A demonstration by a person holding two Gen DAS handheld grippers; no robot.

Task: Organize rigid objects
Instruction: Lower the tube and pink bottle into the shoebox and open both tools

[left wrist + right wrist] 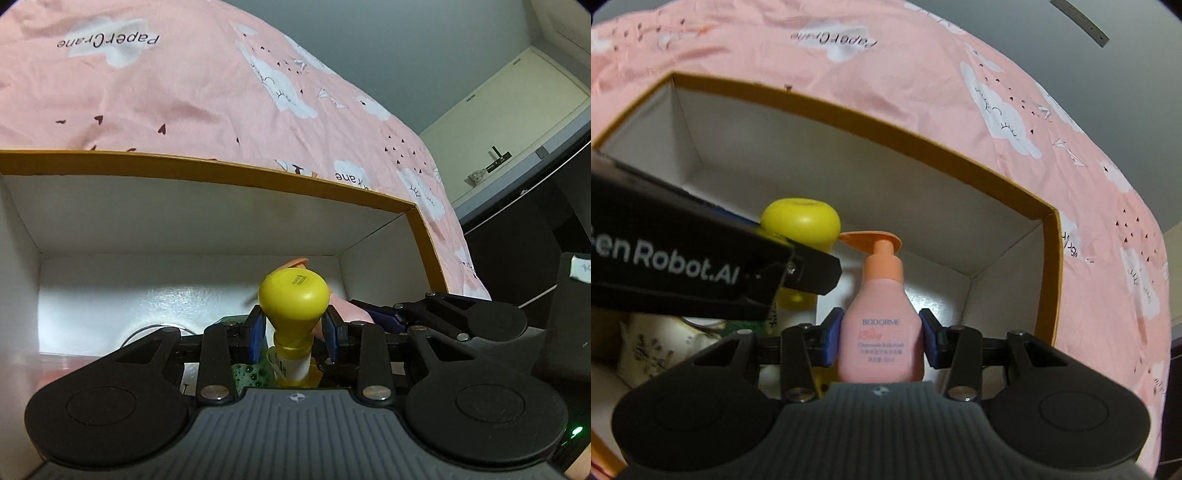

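Left gripper [293,334] pinching yellow bottle [293,299] by neck, inside box [236,173]. Right gripper [881,339] clamped on pink bottle [881,332], just right of left gripper. Risk: pump head near yellow cap; bottles knock, tip on release.

The left gripper [294,334] had black linkage arms, silver screws, blue finger pads [256,334], a ribbed grey body and a green light. The right gripper [881,341] matched; white "Robot.AI" lettering marked the left's side.
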